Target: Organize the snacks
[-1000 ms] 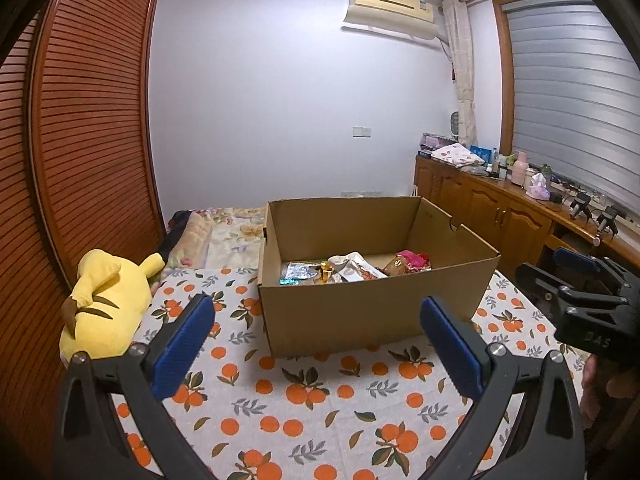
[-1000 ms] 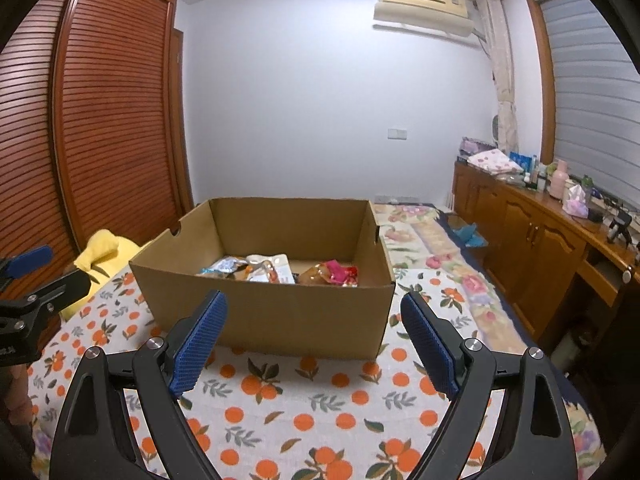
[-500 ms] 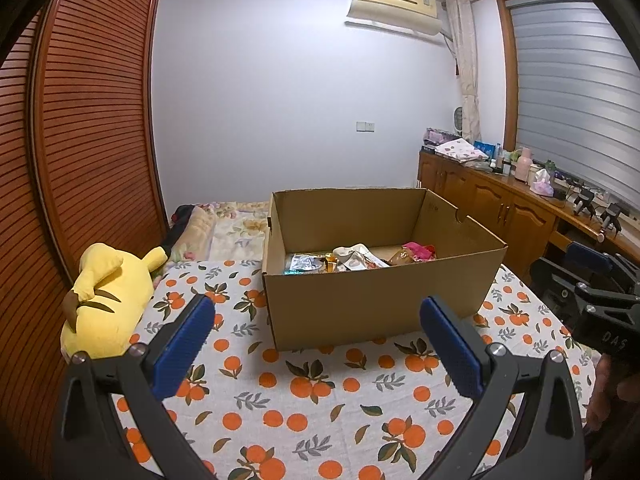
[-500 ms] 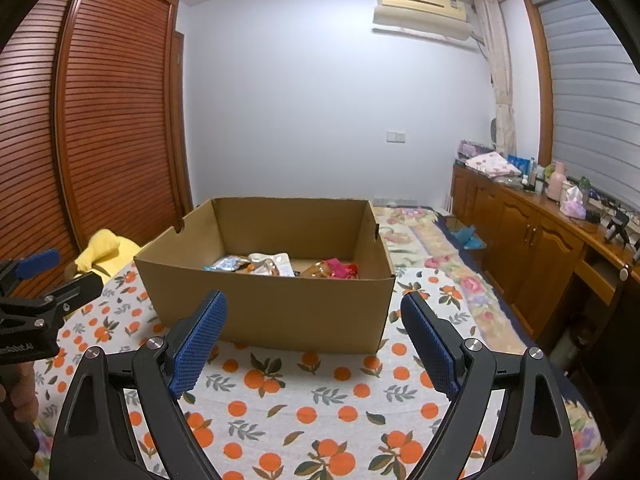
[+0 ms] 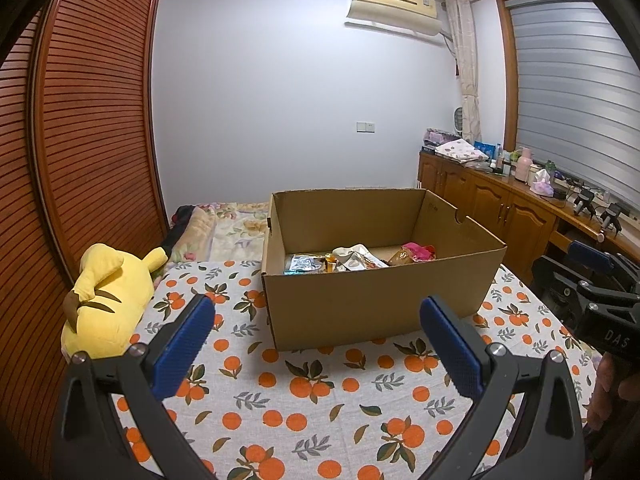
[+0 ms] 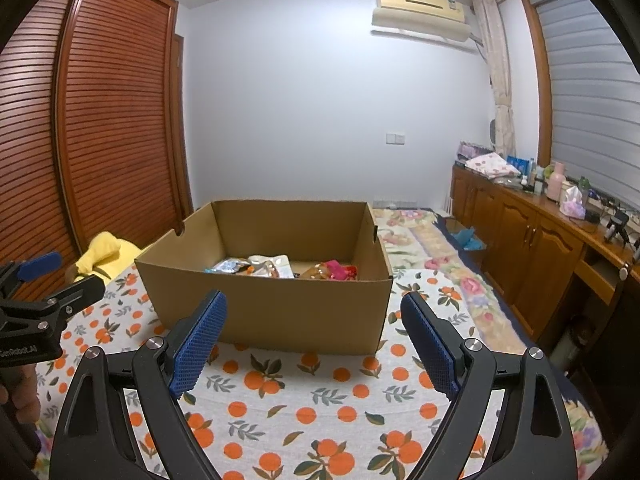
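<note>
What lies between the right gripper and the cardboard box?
Only bare orange-print cloth lies between the open right gripper and the cardboard box, as the right wrist view shows.

A: How many boxes?
B: One cardboard box at twelve o'clock; one yellow plush toy at nine.
A: Snack packets inside?
B: Several, overlapping; no exact count. Two grippers: left gripper, right gripper.

Both grippers' fingers spread wide, empty.
</note>
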Action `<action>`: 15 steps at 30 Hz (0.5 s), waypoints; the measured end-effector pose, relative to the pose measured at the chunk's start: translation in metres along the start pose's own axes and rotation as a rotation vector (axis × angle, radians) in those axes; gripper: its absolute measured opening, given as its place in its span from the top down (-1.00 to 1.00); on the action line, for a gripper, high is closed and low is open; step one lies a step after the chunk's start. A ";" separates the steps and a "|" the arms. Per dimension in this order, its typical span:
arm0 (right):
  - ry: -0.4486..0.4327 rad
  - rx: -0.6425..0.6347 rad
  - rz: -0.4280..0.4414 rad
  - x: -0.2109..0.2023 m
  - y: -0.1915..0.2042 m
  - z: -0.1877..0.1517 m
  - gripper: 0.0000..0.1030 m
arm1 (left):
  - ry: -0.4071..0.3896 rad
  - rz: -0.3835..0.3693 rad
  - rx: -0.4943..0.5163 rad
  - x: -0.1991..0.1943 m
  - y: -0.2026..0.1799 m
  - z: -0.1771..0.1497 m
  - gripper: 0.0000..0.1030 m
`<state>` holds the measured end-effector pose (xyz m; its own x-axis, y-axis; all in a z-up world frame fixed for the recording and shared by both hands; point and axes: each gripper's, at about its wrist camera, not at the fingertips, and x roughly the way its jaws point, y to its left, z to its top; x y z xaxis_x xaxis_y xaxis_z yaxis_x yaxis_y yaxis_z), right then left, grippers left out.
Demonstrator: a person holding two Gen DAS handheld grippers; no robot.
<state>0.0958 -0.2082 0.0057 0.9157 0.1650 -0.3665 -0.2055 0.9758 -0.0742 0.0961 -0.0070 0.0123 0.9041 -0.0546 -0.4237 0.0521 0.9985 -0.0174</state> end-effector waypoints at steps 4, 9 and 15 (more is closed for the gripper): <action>0.000 0.001 0.001 -0.001 -0.001 0.001 -0.76 | 0.001 -0.002 -0.001 0.000 0.000 0.000 -1.00; -0.001 0.002 0.002 0.000 -0.001 0.001 -0.76 | 0.000 -0.001 0.000 0.000 0.000 0.000 -1.00; -0.003 0.000 0.001 0.000 0.000 0.001 -0.76 | 0.004 0.002 0.002 0.000 0.000 -0.001 -1.00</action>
<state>0.0958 -0.2083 0.0066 0.9165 0.1665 -0.3637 -0.2067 0.9756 -0.0742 0.0953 -0.0065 0.0110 0.9027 -0.0524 -0.4271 0.0509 0.9986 -0.0151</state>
